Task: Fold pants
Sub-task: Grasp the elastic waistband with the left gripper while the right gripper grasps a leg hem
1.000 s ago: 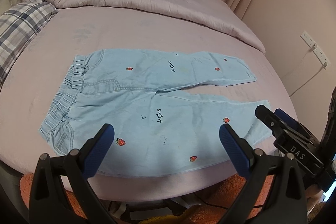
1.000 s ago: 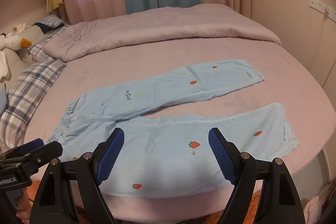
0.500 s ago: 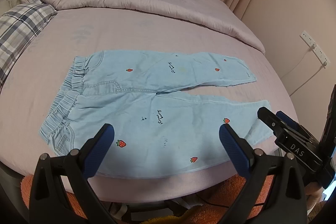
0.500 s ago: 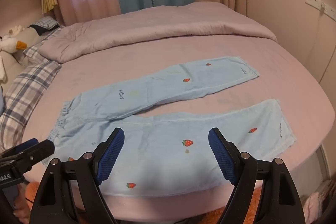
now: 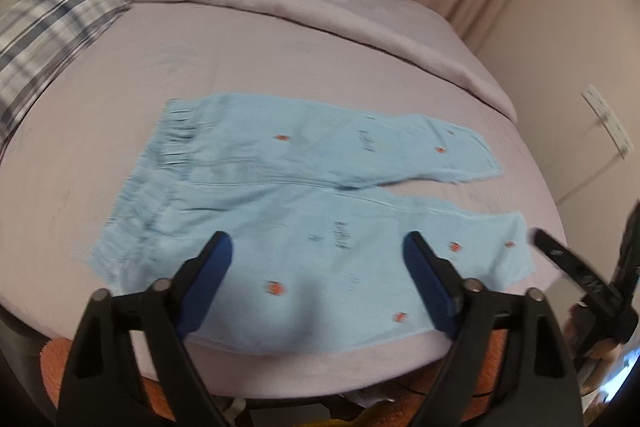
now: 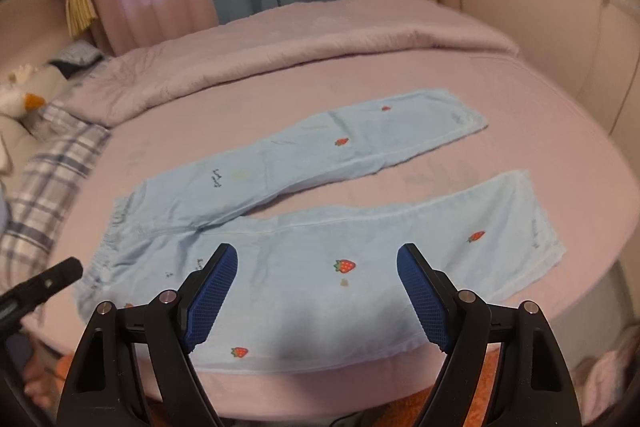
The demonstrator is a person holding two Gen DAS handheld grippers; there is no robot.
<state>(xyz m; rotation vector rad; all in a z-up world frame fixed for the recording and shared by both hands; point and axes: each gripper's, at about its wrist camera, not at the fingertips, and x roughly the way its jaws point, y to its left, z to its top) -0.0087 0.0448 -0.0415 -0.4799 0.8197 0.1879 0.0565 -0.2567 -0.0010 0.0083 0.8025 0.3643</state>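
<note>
While pants (image 5: pixel 304 211) lie flat, unfolded, along the bed (image 5: pixel 280 67) near edge — left gripper (image 5: pixel 318 279) jaws just narrowing, right gripper (image 6: pixel 316 287) wide, both empty; every fold remains.

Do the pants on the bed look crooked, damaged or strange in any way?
Nothing stands out. The light-blue pants lie flat on the bed, legs spread apart in a V, with no visible tear. Not yet folded.
</note>
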